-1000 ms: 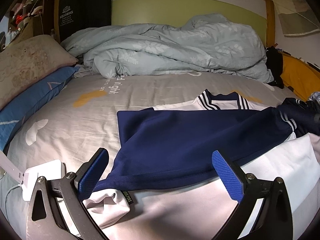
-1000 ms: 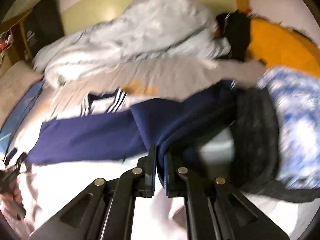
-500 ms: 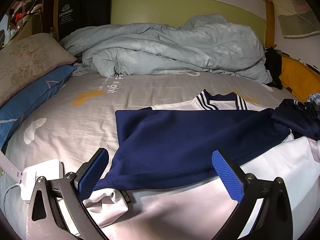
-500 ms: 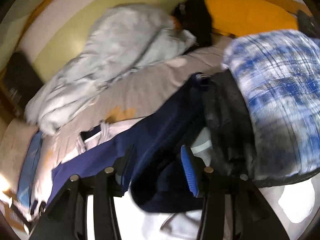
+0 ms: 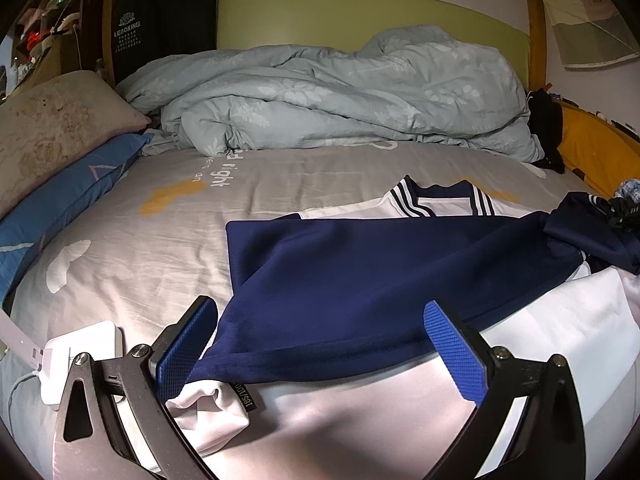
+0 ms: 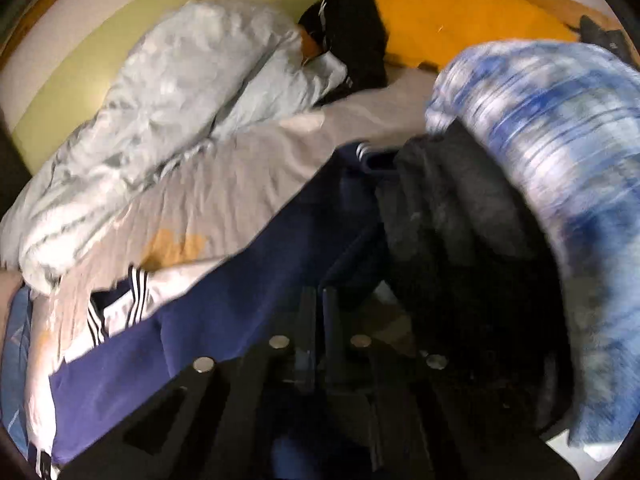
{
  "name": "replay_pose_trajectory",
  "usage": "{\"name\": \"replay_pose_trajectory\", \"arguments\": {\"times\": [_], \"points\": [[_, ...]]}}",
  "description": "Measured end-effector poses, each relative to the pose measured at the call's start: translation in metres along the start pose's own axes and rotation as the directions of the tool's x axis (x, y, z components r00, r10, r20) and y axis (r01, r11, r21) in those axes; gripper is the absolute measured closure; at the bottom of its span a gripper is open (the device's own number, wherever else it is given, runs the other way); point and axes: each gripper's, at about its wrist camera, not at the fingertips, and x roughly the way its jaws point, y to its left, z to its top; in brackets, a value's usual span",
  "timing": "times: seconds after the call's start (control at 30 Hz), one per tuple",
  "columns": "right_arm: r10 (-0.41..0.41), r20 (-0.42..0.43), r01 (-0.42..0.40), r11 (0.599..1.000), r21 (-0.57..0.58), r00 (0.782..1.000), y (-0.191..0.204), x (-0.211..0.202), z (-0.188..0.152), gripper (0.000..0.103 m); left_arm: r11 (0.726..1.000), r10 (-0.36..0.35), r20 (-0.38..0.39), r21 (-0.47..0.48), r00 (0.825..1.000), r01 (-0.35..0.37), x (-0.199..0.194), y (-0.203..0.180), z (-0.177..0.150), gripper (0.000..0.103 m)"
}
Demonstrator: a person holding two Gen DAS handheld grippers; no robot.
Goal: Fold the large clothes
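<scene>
A white and navy shirt with a striped collar lies flat on the bed; its navy part (image 5: pixel 360 276) is folded across the white body (image 5: pixel 560 320). My left gripper (image 5: pixel 320 344) is open and empty, hovering over the shirt's near hem. In the blurred right wrist view the navy cloth (image 6: pixel 224 320) runs up to my right gripper (image 6: pixel 318 300), whose fingers are together at the shirt's bunched navy end. Whether cloth is pinched between them is not clear.
A crumpled pale blue duvet (image 5: pixel 340 96) lies at the head of the bed. Pillows (image 5: pixel 52 132) are at the left. A white charger (image 5: pixel 80 356) lies near the left finger. A blue plaid cloth (image 6: pixel 560 160) and dark clothes (image 6: pixel 460 240) pile up at the right.
The right gripper opened and let the navy sleeve drop, then closed its fingers again at the bunched navy end. The left gripper has stayed still and open.
</scene>
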Motion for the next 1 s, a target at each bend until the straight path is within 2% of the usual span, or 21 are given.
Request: {"name": "replay_pose_trajectory", "arguments": {"times": [0.07,0.13,0.2,0.27,0.3,0.37,0.47,0.53,0.63,0.7,0.73,0.77,0.83,0.9,1.0], "points": [[0.007,0.075,-0.004,0.999,-0.034,0.997,0.009,-0.017,0.000,0.101,1.000,-0.002,0.014,-0.002,1.000,0.002,-0.003,0.001,0.001,0.001],[0.054,0.143,-0.039,0.993,-0.107,0.988,0.026,-0.040,-0.003,0.103,1.000,-0.003,0.030,-0.009,1.000,0.003,-0.006,0.003,0.003,0.000],[0.186,0.169,-0.151,0.968,-0.199,0.968,0.050,-0.071,-0.013,0.103,1.000,-0.004,0.039,-0.013,0.999,0.004,-0.009,0.005,0.005,0.000],[0.279,0.151,-0.229,0.931,-0.284,0.948,0.074,-0.093,-0.028,0.103,1.000,-0.001,0.044,-0.018,0.999,0.002,-0.012,0.006,0.005,0.000],[0.288,0.141,-0.228,0.914,-0.337,0.947,0.088,-0.101,-0.038,0.103,1.000,-0.002,0.045,-0.024,0.999,0.003,-0.013,0.007,0.005,0.000],[0.244,0.152,-0.173,0.911,-0.373,0.958,0.102,-0.108,-0.052,0.103,0.999,-0.007,0.043,-0.033,0.999,0.009,-0.015,0.010,0.005,0.001],[0.202,0.118,-0.159,0.941,-0.298,0.972,0.093,-0.093,-0.049,0.102,0.999,-0.016,0.048,-0.038,0.999,0.017,-0.020,0.012,0.005,0.000],[0.166,0.100,-0.142,0.967,-0.213,0.981,0.075,-0.082,-0.040,0.102,0.999,-0.018,0.058,-0.038,0.998,0.020,-0.024,0.012,0.005,0.000],[0.139,0.064,-0.131,0.984,-0.119,0.988,0.046,-0.071,-0.026,0.100,0.999,-0.025,0.063,-0.044,0.998,0.027,-0.025,0.014,0.008,0.000],[0.144,0.034,-0.143,0.989,-0.033,0.989,0.024,-0.063,-0.015,0.085,0.998,-0.029,0.057,-0.055,0.998,0.032,-0.023,0.016,0.009,0.000],[0.146,0.024,-0.146,0.989,-0.004,0.989,0.018,-0.064,-0.014,0.068,0.998,-0.033,0.052,-0.059,0.998,0.036,-0.022,0.016,0.009,0.000],[0.141,0.013,-0.142,0.989,0.035,0.990,0.010,-0.061,-0.010,0.065,0.997,-0.034,0.047,-0.062,0.998,0.037,-0.021,0.017,0.009,0.000],[0.147,-0.022,-0.144,0.985,0.093,0.989,-0.002,-0.050,-0.002,0.065,0.997,-0.034,0.036,-0.064,0.999,0.036,-0.017,0.017,0.008,0.000],[0.186,-0.079,-0.172,0.973,0.151,0.979,-0.011,-0.033,0.005,0.065,0.998,-0.034,0.027,-0.059,0.999,0.035,-0.014,0.016,0.006,0.000],[0.192,-0.153,-0.158,0.965,0.207,0.969,-0.017,-0.009,0.010,0.059,0.998,-0.041,0.024,-0.050,0.999,0.042,-0.013,0.013,0.004,0.000]]}}
